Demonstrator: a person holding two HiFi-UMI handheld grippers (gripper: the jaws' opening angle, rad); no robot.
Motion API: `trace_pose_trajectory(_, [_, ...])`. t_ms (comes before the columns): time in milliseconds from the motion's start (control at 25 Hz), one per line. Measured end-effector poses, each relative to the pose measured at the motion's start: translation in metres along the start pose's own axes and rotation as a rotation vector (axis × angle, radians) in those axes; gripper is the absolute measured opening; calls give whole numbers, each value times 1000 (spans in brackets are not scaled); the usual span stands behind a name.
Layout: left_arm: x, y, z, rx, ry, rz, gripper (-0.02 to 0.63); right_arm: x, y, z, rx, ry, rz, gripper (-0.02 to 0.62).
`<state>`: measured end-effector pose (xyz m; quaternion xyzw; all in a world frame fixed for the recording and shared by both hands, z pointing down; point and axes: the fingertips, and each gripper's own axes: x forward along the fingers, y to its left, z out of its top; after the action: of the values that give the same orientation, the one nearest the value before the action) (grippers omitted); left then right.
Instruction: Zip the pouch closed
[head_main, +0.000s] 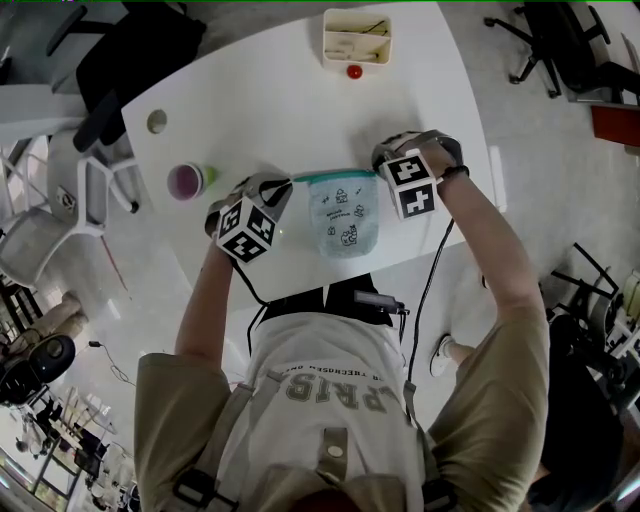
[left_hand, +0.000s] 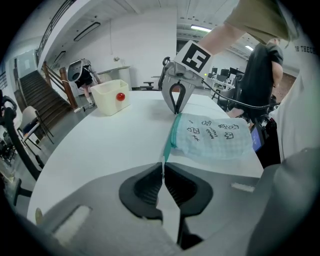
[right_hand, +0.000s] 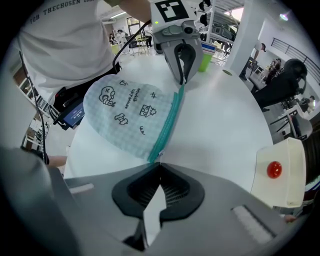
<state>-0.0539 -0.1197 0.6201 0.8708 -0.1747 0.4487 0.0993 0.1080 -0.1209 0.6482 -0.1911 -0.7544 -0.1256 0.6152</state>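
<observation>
Tally taken on the table (head_main: 250, 90): six things, five kinds.
One pouch (head_main: 343, 215) is counted at centre; the left gripper (head_main: 290, 181) at nine o'clock and the right gripper (head_main: 381, 166) at three are counted as two; one box (head_main: 357, 60) and one red ball (head_main: 354, 71) at twelve; one cup (head_main: 190, 181) at nine.

An open-plan office is shown: swivel chairs (head_main: 545, 45) are seen beyond the white tabletop (head_main: 250, 90), a staircase (left_hand: 37, 95) left of it, monitor-lined desks (left_hand: 225, 75) behind it.

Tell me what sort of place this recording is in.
Probably an open-plan office or lab workspace: a white table with black swivel office chairs around it, and an indoor staircase in a large bright hall.
</observation>
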Motion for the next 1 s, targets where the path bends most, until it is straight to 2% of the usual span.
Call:
trace_pose_trajectory(120, [2,0,2,15,3,3,26,0,2,-1,9,-5,1,3])
trace_pose_trajectory(440, [5,2,1,-6,-12,11,28,-8,-3,3,54,-38,-30,10])
trace_pose_trajectory(680, [6,2,0,-8,-6,15,35,-9,-1,3,48,-29,-38,64])
trace_pose_trajectory(880, [6,1,0,-29,-9,4,103,-12,2,4,70,-41,-34,84])
trace_pose_trajectory(1000, [5,2,0,-38,-12,12,114,-11,6,1,73,-28,-32,114])
